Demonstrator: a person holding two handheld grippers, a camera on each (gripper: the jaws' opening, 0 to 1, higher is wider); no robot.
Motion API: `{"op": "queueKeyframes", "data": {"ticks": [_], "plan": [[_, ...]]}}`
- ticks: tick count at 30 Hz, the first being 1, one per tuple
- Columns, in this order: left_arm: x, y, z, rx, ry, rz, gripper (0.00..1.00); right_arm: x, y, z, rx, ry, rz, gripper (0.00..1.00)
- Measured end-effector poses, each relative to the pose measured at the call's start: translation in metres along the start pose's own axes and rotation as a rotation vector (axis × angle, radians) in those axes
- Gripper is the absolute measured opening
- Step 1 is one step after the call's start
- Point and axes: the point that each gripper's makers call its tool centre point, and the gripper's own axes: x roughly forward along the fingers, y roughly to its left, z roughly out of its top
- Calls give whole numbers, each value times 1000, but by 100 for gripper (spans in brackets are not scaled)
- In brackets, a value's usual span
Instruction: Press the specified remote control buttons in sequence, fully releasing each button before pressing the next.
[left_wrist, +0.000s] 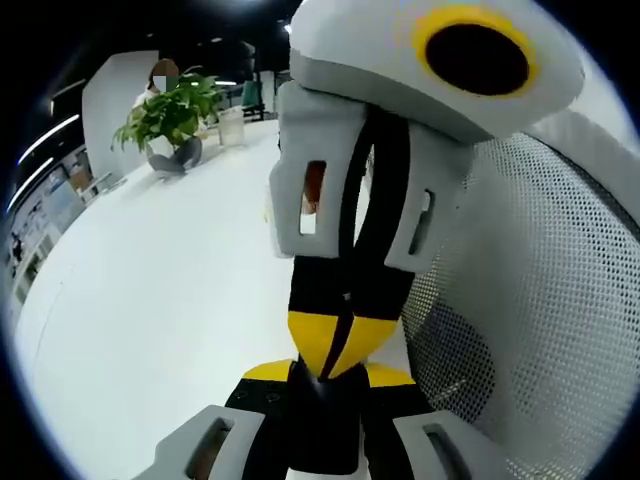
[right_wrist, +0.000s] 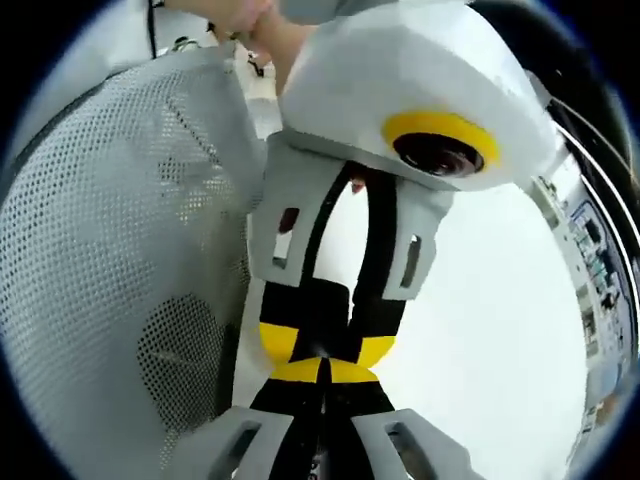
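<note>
Both grippers meet tip to tip over a white table (left_wrist: 150, 300), each pointing at the other. In the left gripper view the left gripper (left_wrist: 326, 388) rises from the bottom edge, its yellow-capped jaws standing a little apart with a black wedge between them. The right gripper (left_wrist: 327, 362) comes down from above, and its two yellow tips are drawn into one point that sits right at that gap. Whether the left jaws actually pinch that point or only flank it cannot be told.

The right gripper view agrees. The right gripper (right_wrist: 322, 373) has its jaws pressed together, yellow ends forming one band, and the left gripper (right_wrist: 326, 345) hangs just beyond them, its yellow pads on either side of the meeting point.

A white mesh panel (left_wrist: 540, 300) curves close beside the jaws – to the right of the left gripper's, to the left of the right gripper's (right_wrist: 110, 250). Far beyond the left jaws and off to their left stands a potted plant (left_wrist: 170, 112), with a pale cup (left_wrist: 232, 127) just beside it. A hand (right_wrist: 252, 22) shows at the far end of the left gripper.

Wall displays (left_wrist: 40, 210) beyond the table edge carry print too small to read. Where the remote control lies cannot be told.
</note>
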Motion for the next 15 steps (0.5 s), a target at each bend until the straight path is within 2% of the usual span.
{"op": "queueKeyframes", "data": {"ticks": [2,5,6,9,15], "plan": [[0,0,0,-1,-2,2,23,-1,0,0,32,-23,3,0],[0,0,0,-6,-7,6,23,-4,0,0,166,-82,50,0],[0,0,0,-7,-6,7,23,-6,3,-2,183,-86,73,0],[0,0,1,0,8,7,23,-14,3,-14,183,-70,77,0],[0,-1,1,8,19,4,23,-28,4,-38,267,-64,90,19]]}}
